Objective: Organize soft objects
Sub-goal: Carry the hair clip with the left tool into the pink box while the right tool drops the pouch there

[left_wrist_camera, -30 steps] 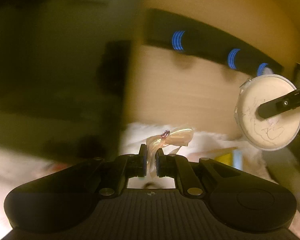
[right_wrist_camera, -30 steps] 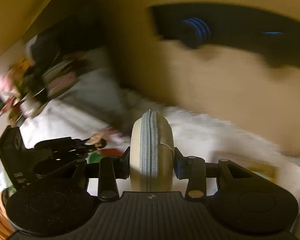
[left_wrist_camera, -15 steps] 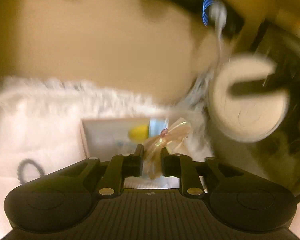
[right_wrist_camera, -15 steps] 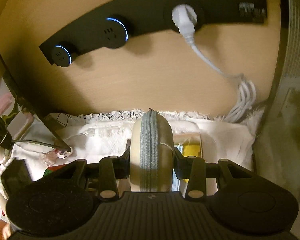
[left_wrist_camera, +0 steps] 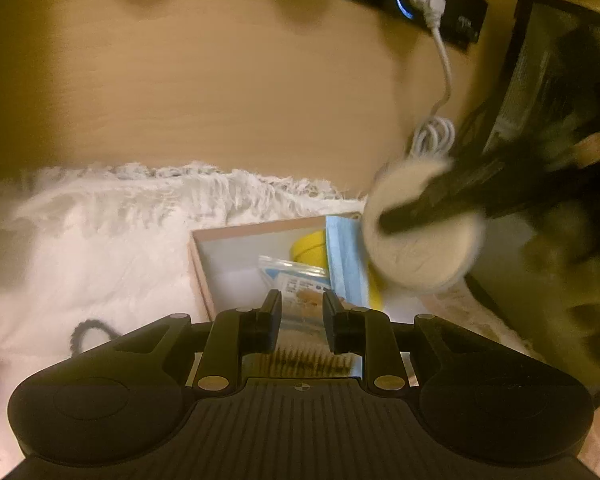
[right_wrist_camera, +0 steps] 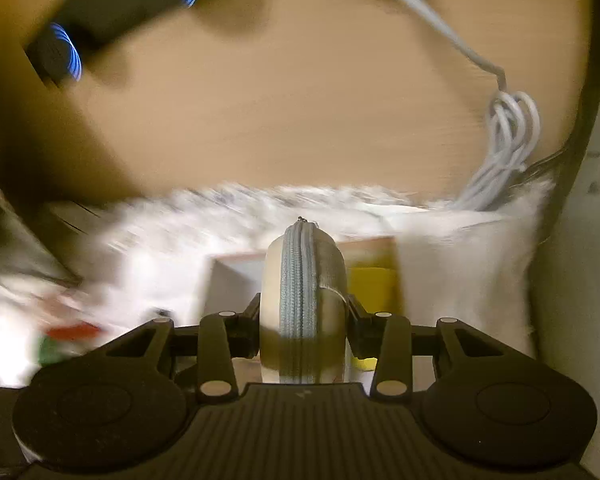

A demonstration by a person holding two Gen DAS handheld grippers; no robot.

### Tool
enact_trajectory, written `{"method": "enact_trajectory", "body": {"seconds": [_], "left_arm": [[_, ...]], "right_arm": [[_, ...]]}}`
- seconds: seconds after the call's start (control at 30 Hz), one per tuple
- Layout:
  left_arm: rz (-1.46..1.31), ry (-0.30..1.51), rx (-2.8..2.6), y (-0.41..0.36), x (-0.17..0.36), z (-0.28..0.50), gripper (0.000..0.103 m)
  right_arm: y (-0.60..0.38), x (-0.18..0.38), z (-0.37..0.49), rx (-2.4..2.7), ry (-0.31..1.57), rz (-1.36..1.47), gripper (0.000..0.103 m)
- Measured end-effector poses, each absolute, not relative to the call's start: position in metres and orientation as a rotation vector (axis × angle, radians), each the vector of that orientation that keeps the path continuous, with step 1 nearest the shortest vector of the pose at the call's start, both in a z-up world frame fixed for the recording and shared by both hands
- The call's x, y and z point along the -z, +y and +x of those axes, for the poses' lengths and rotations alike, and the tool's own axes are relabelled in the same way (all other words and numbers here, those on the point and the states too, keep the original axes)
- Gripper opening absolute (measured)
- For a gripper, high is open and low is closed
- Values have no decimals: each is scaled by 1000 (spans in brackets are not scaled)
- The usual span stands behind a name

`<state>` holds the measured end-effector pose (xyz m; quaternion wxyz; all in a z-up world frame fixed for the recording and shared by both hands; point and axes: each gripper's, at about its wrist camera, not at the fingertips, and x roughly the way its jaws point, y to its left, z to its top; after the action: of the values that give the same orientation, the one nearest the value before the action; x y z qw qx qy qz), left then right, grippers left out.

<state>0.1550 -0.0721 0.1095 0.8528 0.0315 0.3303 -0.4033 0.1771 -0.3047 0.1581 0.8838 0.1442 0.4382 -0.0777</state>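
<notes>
My left gripper [left_wrist_camera: 302, 304] is open and empty above a shallow pink-rimmed box [left_wrist_camera: 198, 264] on a white fluffy rug. The box holds a clear plastic packet [left_wrist_camera: 296, 280], a blue face mask [left_wrist_camera: 346, 264] and something yellow [left_wrist_camera: 310, 246]. My right gripper [right_wrist_camera: 302, 316] is shut on a round cream zip pouch [right_wrist_camera: 302, 304] held on edge over the same box [right_wrist_camera: 224, 264]. That pouch [left_wrist_camera: 422, 248] and the right gripper's fingers [left_wrist_camera: 440, 200] show blurred at the right of the left wrist view.
A black hair tie [left_wrist_camera: 86, 334] lies on the rug [left_wrist_camera: 100, 248] at left. A wooden wall [left_wrist_camera: 220, 92] carries a black socket strip [left_wrist_camera: 440, 4] with a white plug and coiled cable [left_wrist_camera: 434, 136]. A dark screen [left_wrist_camera: 560, 80] stands at right.
My left gripper opened and the pale ribbon bow it held is gone from its fingers. Both grippers swung down towards the box; the right still holds the pouch.
</notes>
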Motion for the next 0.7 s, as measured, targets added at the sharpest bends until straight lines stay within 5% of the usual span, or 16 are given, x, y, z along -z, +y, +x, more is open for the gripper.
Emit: {"method": "enact_trajectory", "body": {"seconds": [0.37, 0.47, 0.7], "left_arm": [[-26, 699, 773, -33, -116, 136, 25], [-51, 708, 755, -25, -113, 136, 25], [-141, 705, 749, -6, -116, 130, 25]], "right_arm": [[-283, -95, 207, 292, 1089, 152, 41], [-289, -107, 195, 234, 1049, 251, 50], [-293, -159, 146, 83, 811, 344, 50]]}}
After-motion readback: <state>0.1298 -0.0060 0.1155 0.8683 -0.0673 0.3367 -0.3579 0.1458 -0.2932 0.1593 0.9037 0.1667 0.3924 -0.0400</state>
